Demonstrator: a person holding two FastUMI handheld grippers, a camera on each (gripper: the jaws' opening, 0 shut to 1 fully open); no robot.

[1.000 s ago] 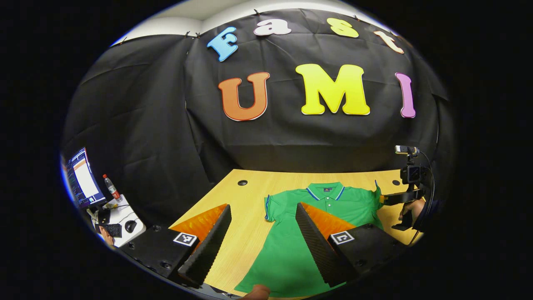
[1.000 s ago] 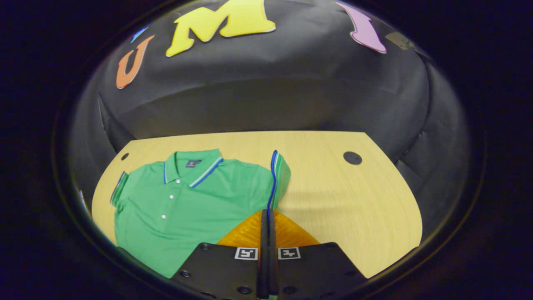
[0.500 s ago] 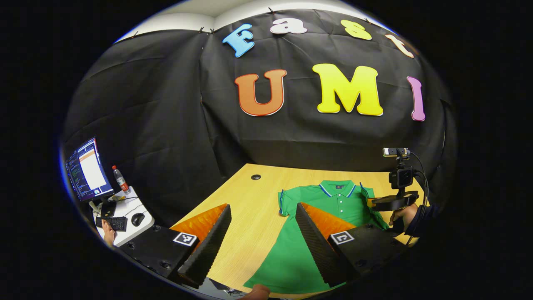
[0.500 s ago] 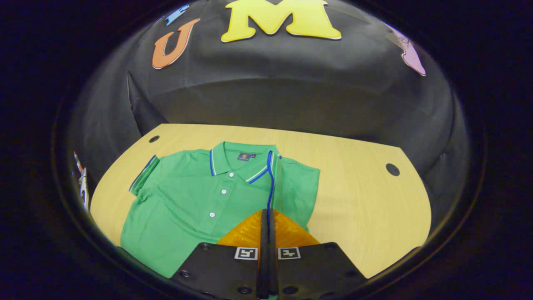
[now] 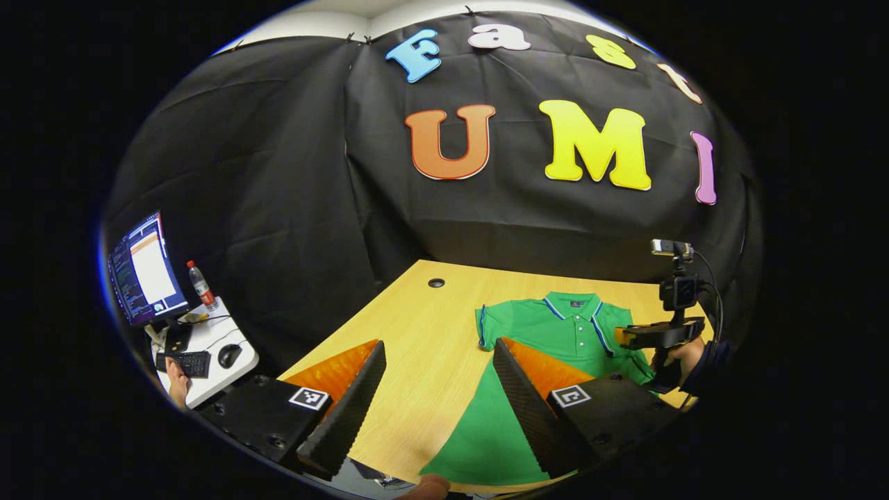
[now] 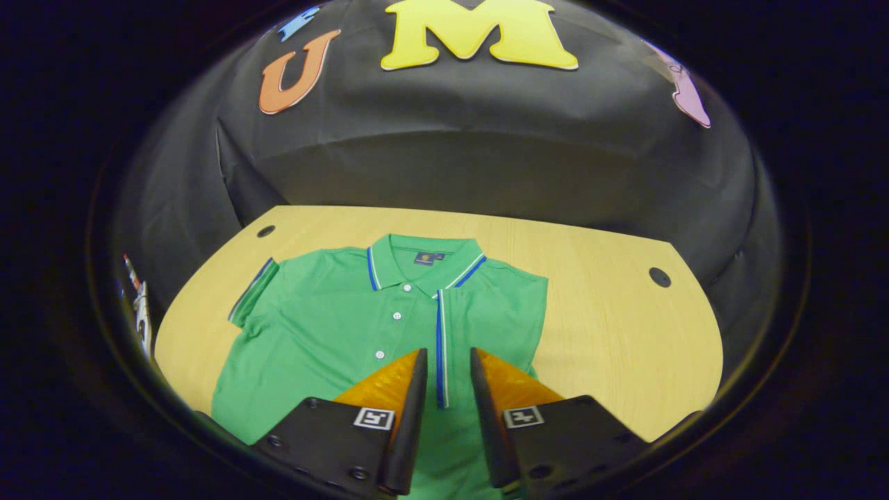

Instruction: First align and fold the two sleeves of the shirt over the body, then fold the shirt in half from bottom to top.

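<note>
Green shirt (image 6: 333, 333) on a pale wood-grain table (image 6: 611, 326).
The shirt's collar (image 6: 425, 267) and sleeve cuff (image 6: 439, 347) carry blue and white stripes; white buttons (image 6: 396, 316) run down the placket, with a small dark blue label inside the neck. The table shows two black round holes (image 6: 659, 277).

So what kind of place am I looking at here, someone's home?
Probably not a home: it looks like a recording booth or lab. Black cloth wall drapes behind a light wooden table holding a green polo shirt, and a side desk carries a lit computer monitor and keyboard.
</note>
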